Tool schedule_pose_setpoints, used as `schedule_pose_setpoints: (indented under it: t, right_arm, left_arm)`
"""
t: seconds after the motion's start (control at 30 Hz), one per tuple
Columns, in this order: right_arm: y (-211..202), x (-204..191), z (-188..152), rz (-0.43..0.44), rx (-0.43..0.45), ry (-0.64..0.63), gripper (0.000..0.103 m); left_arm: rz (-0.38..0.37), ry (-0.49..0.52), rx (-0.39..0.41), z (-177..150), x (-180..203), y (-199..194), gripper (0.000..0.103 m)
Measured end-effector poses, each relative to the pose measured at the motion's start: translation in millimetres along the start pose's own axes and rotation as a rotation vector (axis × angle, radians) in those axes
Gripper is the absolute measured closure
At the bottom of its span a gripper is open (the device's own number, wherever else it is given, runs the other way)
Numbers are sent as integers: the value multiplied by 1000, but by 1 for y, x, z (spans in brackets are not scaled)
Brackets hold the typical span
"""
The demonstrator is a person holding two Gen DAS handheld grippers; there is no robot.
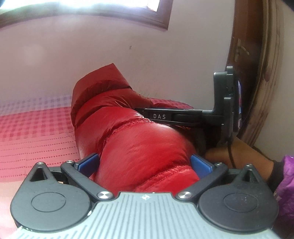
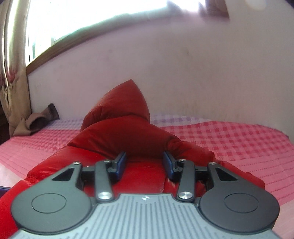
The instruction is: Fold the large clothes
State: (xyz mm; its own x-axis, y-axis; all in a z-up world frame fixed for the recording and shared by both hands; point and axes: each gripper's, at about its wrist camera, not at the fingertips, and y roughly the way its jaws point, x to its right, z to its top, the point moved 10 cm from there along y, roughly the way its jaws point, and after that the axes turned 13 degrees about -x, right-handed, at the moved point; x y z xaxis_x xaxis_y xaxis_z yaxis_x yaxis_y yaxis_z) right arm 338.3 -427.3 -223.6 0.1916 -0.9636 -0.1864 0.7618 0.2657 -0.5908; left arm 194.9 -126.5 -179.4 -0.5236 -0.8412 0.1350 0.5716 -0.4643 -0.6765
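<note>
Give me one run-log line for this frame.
stage: mid-fold | item: red puffer jacket bunched on checked bedspread | left tongs: open around jacket | right tongs: open over jacket

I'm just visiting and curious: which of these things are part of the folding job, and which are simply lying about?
In the job:
red puffer jacket
left gripper
right gripper
pink checked bedspread, the work surface

Just lying about:
brown cloth by the curtain
window

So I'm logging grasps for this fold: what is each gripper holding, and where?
The left gripper straddles a bulky roll of the red puffer jacket, jaws wide. Right gripper: jaws open over the jacket, nothing clamped.
</note>
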Motion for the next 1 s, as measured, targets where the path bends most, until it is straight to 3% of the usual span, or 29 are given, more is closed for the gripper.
schedule_pose_setpoints:
  t: [0.6,1.0]
  right_arm:
    - [25,13,-11,7,-115,30,62]
    - [27,13,-10,0,-134,36,62]
  left_arm:
    - [-54,-26,-26,-2,-13,20,0]
    - [-64,-34,-26,-2,-13,22,0]
